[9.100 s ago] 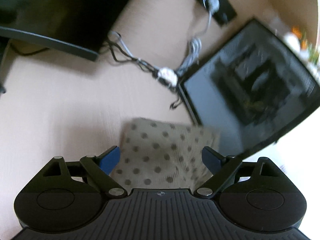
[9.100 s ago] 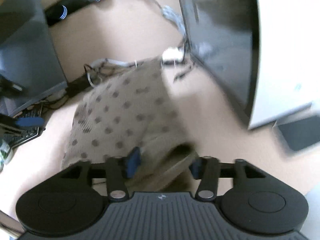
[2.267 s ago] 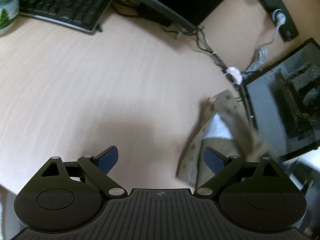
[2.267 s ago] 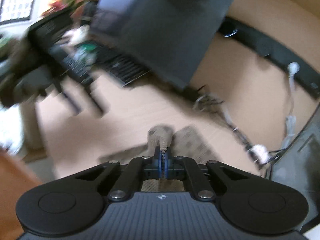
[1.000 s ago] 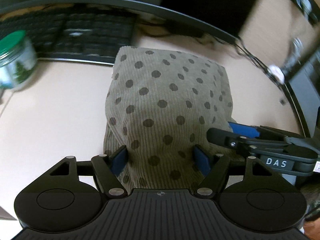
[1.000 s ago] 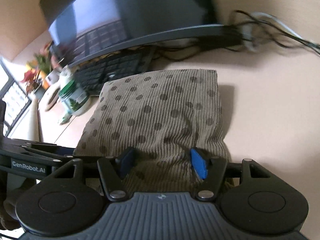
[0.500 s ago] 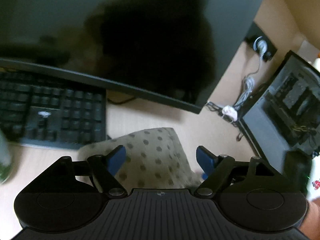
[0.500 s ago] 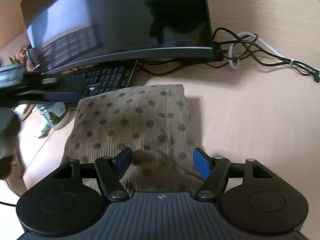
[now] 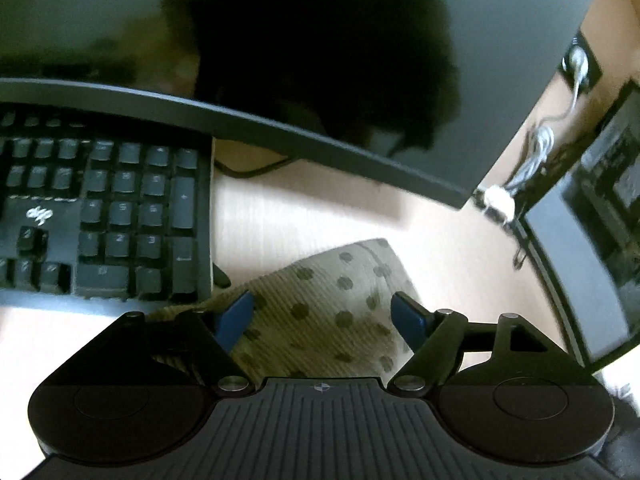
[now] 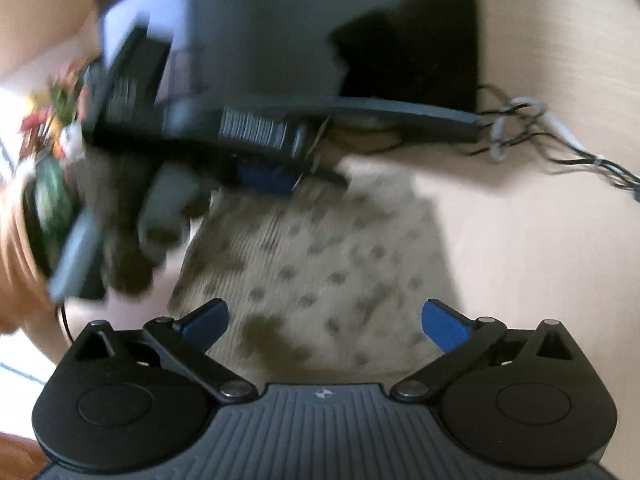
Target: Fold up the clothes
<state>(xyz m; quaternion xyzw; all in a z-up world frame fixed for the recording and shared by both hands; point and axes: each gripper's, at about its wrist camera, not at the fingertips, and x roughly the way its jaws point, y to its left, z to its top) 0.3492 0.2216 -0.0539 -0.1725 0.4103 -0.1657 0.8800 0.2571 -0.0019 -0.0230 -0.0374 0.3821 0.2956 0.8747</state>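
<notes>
A folded tan corduroy garment with dark polka dots [image 9: 320, 304] lies flat on the light wooden desk [image 9: 304, 216], just right of the keyboard. My left gripper [image 9: 324, 314] is open and empty, raised above the garment's near part. My right gripper [image 10: 324, 318] is open and empty, raised over the same garment [image 10: 320, 256] from the other side. In the blurred right wrist view the left gripper's body and blue pad [image 10: 264, 176] hover over the garment's far left corner.
A black keyboard [image 9: 100, 208] sits left of the garment. A large dark curved monitor [image 9: 320, 60] stands behind it. A black PC case [image 9: 592, 248] is at the right, with a cable bundle [image 9: 520, 176] beside it. Cables [image 10: 540, 132] trail at the right.
Both grippers have lifted and drawn back from the garment, which stays flat on the desk. The right gripper's jaws have opened wider. The left gripper has swung over the garment's far corner.
</notes>
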